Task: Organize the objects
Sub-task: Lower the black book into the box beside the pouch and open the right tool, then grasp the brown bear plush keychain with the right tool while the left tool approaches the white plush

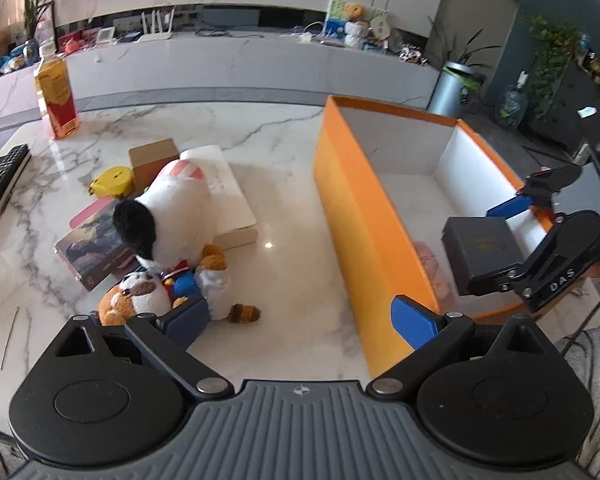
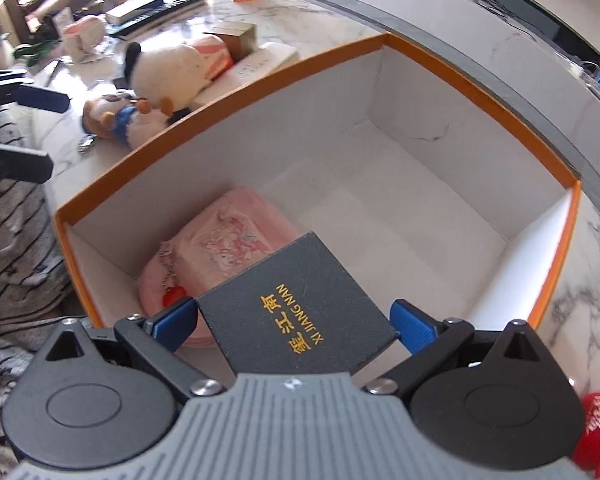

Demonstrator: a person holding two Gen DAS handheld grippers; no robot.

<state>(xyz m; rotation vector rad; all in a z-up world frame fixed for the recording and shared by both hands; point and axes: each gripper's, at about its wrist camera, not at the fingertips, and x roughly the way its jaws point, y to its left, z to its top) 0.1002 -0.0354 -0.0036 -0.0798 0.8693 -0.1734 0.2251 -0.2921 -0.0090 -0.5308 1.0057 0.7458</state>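
Two blue pads of the right gripper [image 2: 294, 322] are closed on the dark box [image 2: 300, 308], held above the orange box [image 2: 384, 40] beside the pink pouch [image 2: 220, 248], where it should be lowered flat on the bare floor, while the left gripper [image 1: 300, 316] is kept wide open and empty.

On the table [image 1: 284, 152], the open box [image 1: 352, 216] is standing to the right of a pile of things. A soft pouch [image 2: 224, 240] is lying in the box's near left corner. The dark case [image 2: 300, 312] is hanging above the box, overlapping the pouch. In the pile, 2 plush toys, the big one [image 1: 176, 208] behind the small one [image 1: 148, 296], are lying on books [image 1: 228, 196]. A bottle [image 1: 56, 96] is standing far behind at the left.
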